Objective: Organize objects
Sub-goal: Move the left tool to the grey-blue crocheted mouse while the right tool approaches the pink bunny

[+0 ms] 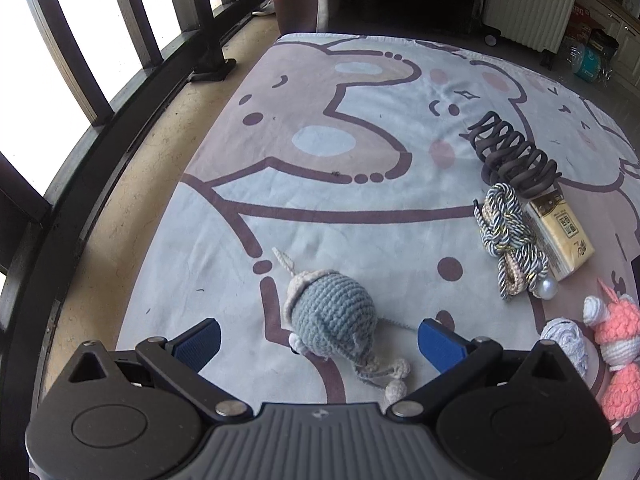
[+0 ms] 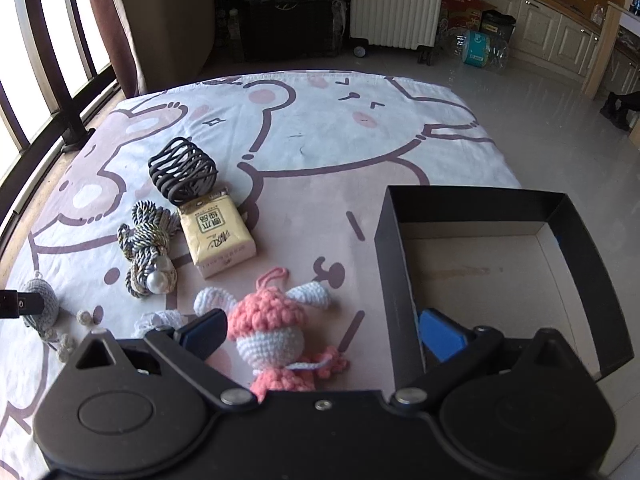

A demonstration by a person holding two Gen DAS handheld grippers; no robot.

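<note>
A blue-grey crochet toy (image 1: 330, 316) lies on the cartoon-print blanket (image 1: 320, 128) between the open jaws of my left gripper (image 1: 319, 344), not gripped. It also shows in the right wrist view (image 2: 40, 308). My right gripper (image 2: 324, 334) is open above a pink crochet doll (image 2: 272, 332); its right finger hangs over the black box (image 2: 476, 200), which is open and empty. The doll also shows in the left wrist view (image 1: 618, 332). A black hair claw (image 2: 184, 170), a tissue pack (image 2: 216, 236) and a twisted cord with a pearl (image 2: 150, 252) lie in a row.
A dark window railing (image 1: 120, 92) runs along the left of the blanket. A white radiator (image 2: 396, 4) and a dark cabinet (image 2: 288, 12) stand beyond the far edge. Bare floor (image 2: 560, 120) lies to the right of the box. A small white crochet piece (image 1: 566, 342) lies beside the doll.
</note>
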